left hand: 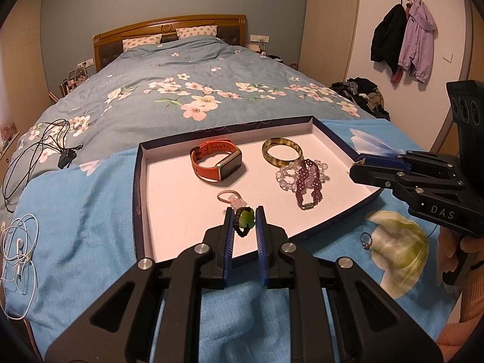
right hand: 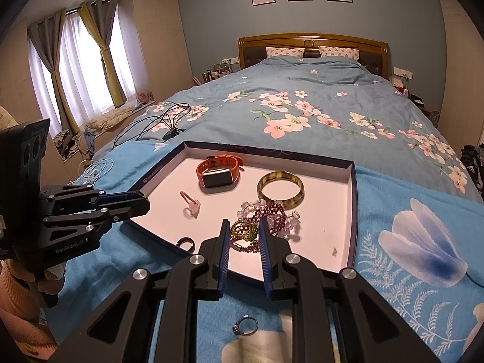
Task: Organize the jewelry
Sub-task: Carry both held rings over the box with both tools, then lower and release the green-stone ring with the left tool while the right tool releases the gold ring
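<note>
Left gripper clenched on a green stone pendant, right gripper clenched on a green bead bracelet, both over the tray's near edge

The open tray lies on the bed just ahead of and below both loads, so each drop is a short forward dip; the left one hangs by the pink charm, the right above the purple bracelet; a silver ring waits outside on the blue towel, nearer the right gripper
</note>
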Demonstrator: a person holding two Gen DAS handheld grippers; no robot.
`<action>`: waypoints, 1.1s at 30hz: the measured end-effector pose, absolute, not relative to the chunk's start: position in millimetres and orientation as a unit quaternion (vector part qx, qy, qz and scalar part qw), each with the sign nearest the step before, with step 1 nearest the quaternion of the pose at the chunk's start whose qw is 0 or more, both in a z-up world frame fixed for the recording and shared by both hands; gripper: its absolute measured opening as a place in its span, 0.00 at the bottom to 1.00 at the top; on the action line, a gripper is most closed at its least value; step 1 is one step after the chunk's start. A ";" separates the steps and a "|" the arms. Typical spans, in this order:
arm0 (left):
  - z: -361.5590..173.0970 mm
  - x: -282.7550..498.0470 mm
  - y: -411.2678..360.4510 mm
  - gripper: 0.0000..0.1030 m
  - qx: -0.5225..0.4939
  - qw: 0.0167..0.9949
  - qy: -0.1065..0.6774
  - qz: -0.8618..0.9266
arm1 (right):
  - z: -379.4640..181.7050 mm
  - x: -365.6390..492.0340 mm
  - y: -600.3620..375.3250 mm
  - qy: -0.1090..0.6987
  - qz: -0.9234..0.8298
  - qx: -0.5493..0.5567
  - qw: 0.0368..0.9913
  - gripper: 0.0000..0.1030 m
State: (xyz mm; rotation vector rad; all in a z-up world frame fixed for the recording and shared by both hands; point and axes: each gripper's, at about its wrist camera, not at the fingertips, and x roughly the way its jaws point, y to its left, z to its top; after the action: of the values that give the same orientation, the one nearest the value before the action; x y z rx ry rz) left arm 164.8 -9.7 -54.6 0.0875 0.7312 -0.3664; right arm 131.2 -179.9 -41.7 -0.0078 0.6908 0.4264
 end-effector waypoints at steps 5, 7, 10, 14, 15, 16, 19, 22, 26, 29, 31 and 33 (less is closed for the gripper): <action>-59.9 170.7 -10.0 0.14 0.037 0.915 0.360 -0.177 | -42.3 134.9 -178.6 0.338 0.208 -0.007 0.918 0.17; -61.7 173.1 -9.8 0.14 0.034 0.914 0.362 -0.178 | -43.4 137.7 -176.7 0.340 0.208 -0.009 0.917 0.17; -63.2 176.7 -9.4 0.14 0.032 0.914 0.364 -0.177 | -44.9 140.4 -175.4 0.343 0.209 -0.009 0.916 0.17; -64.2 179.7 -11.2 0.14 0.035 0.913 0.365 -0.178 | -47.3 144.1 -173.3 0.346 0.209 -0.012 0.914 0.17; -64.1 180.3 -11.6 0.14 0.035 0.913 0.366 -0.179 | -48.0 145.2 -173.1 0.347 0.209 -0.012 0.914 0.17; -64.8 181.4 -12.1 0.14 0.035 0.912 0.366 -0.179 | -48.8 146.5 -172.8 0.349 0.209 -0.012 0.914 0.17; -66.3 184.8 -13.3 0.14 0.037 0.912 0.369 -0.177 | -51.3 149.8 -171.8 0.353 0.208 -0.013 0.912 0.17; -68.7 188.4 -15.7 0.14 0.039 0.910 0.374 -0.176 | -54.6 152.9 -171.2 0.358 0.208 -0.015 0.910 0.17; -72.8 192.0 -18.2 0.14 0.042 0.907 0.380 -0.176 | -58.1 157.9 -170.7 0.363 0.206 -0.015 0.909 0.17; -74.6 196.6 -18.6 0.14 0.039 0.905 0.385 -0.177 | -59.9 161.2 -168.9 0.365 0.205 -0.016 0.908 0.17; -76.3 198.8 -18.8 0.14 0.040 0.904 0.388 -0.176 | -60.8 162.9 -168.8 0.366 0.205 -0.016 0.908 0.17; -78.1 201.2 -19.0 0.14 0.040 0.903 0.390 -0.175 | -61.9 164.2 -168.7 0.368 0.205 -0.017 0.907 0.17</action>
State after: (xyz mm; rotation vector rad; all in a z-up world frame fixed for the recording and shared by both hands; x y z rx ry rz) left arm 201.2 -19.0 -78.1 0.0824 0.8068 -0.3624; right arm 164.2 -168.7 -61.9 -0.0359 0.7598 0.4229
